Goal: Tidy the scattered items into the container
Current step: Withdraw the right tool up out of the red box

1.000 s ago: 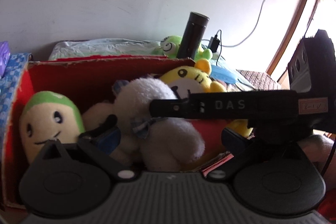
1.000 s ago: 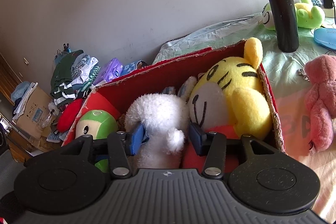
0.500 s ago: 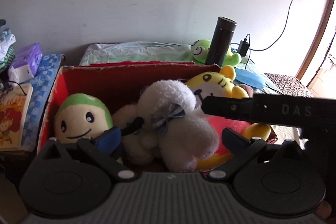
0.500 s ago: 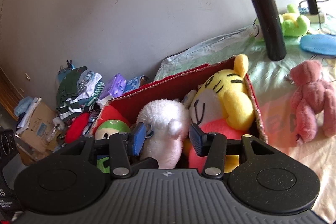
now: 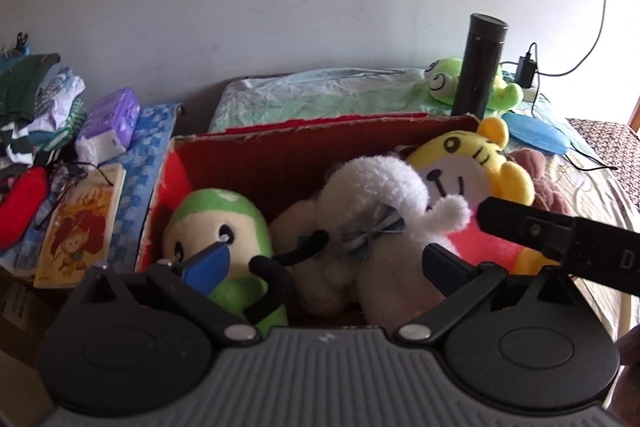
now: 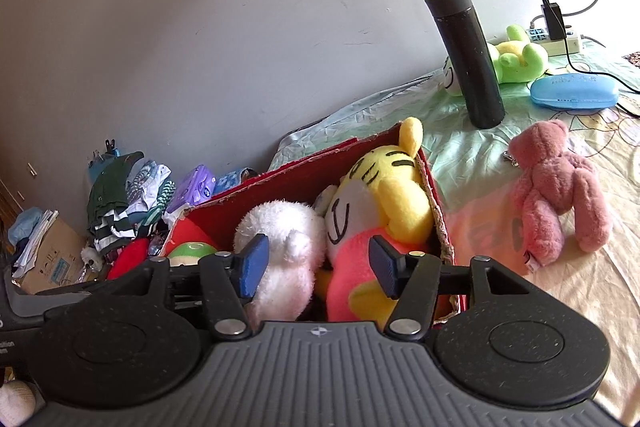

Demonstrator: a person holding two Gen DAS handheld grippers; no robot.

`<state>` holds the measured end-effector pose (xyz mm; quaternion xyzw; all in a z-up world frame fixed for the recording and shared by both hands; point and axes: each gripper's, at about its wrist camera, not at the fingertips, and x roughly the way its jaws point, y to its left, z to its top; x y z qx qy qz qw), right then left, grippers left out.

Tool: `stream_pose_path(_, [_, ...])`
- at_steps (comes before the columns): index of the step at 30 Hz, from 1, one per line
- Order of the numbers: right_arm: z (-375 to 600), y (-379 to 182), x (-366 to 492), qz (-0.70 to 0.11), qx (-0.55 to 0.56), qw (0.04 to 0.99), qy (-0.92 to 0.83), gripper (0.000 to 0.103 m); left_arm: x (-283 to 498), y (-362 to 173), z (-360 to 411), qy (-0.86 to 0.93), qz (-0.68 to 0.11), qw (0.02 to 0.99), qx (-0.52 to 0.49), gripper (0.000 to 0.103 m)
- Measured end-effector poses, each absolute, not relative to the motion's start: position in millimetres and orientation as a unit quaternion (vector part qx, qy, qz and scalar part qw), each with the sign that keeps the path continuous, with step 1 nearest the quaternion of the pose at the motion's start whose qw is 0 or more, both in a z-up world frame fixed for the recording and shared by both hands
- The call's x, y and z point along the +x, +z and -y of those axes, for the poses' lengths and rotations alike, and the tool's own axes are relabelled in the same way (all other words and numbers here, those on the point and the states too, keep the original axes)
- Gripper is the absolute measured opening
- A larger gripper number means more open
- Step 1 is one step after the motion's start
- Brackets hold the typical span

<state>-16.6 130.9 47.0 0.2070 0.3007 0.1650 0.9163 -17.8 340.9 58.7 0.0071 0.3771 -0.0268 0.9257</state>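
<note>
Left wrist view: my left tongs [image 5: 326, 261] sit low in the frame with their fingers wide apart and nothing between them, just above the red cardboard box [image 5: 280, 151] at centre. Inside it I see a green-capped plush [image 5: 212, 223] at the left, a white fluffy plush [image 5: 380, 211] in the middle and a yellow tiger plush [image 5: 468, 167] at the right, packed against one another. A black bar of my other tool crosses the lower right of the frame in front of the tiger.

In the right wrist view, my right tongs [image 6: 316, 267] are also spread apart and empty, over the box's near right corner. To the right of centre, a pink teddy bear [image 6: 556, 187] lies on the bed sheet [image 6: 520, 307], outside the box and well apart from it. In the upper right, a black flask [image 6: 468, 55] stands upright, with a green frog plush [image 6: 516, 57] just behind it and a blue glasses case [image 6: 572, 91] beside that. A heap of clothes [image 6: 124, 195] lies at the left edge.
</note>
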Motion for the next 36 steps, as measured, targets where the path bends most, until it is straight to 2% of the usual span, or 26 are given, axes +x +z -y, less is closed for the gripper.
stream_pose_path(17, [-132.6, 35.0, -14.9, -0.302, 0.218, 0.915, 0.153, 0.057, -17.1, 48.0, -340.2, -0.003, -0.389, 0.921, 0.028, 0.102])
stream_pose_path(31, [-144.5, 31.9, -20.3, -0.275, 0.186, 0.929, 0.163, 0.072, -13.5, 42.9, -331.7, 0.016, -0.402, 0.914, 0.054, 0.103])
stream_pose_path(36, [-147.2, 32.5, -20.4, -0.281, 0.171, 0.929, 0.17, 0.073, -15.3, 40.3, -327.6, 0.02, -0.406, 0.911, 0.071, 0.103])
